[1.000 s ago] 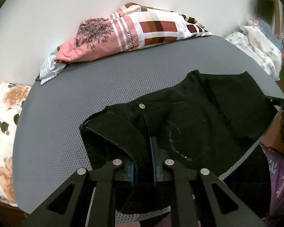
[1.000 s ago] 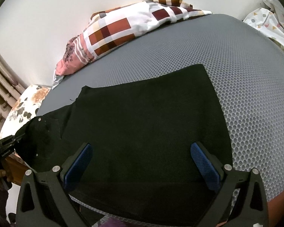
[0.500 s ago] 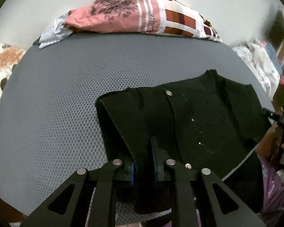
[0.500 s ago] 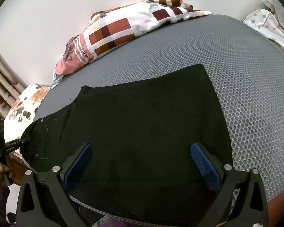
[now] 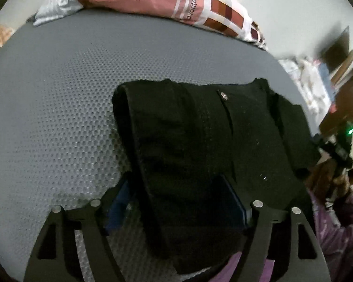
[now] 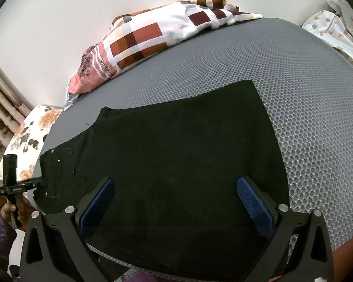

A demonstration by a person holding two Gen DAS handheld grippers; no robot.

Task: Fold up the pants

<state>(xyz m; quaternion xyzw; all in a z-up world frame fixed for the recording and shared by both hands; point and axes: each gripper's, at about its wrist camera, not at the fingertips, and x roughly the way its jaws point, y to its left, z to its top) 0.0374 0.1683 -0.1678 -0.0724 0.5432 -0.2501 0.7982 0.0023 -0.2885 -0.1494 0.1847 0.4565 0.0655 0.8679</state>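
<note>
Black pants (image 6: 181,150) lie spread flat on the grey honeycomb mat (image 6: 317,108). In the left wrist view the waistband end with its metal button (image 5: 223,95) lies folded over in front of me. My left gripper (image 5: 176,202) is open, its blue pads either side of the waistband edge of the pants (image 5: 188,152), which lies between them. My right gripper (image 6: 176,204) is open and empty, low over the leg part near the mat's front edge. The left gripper also shows at the far left of the right wrist view (image 6: 14,185).
A pink and checked pillow (image 6: 153,35) lies along the wall at the back of the mat. A floral cushion (image 6: 28,138) sits off the left edge. White patterned cloth (image 6: 334,25) lies at the far right.
My left gripper has opened and let go of the waistband, which now lies on the mat. The left view has swung to the left. The right gripper has not moved.
</note>
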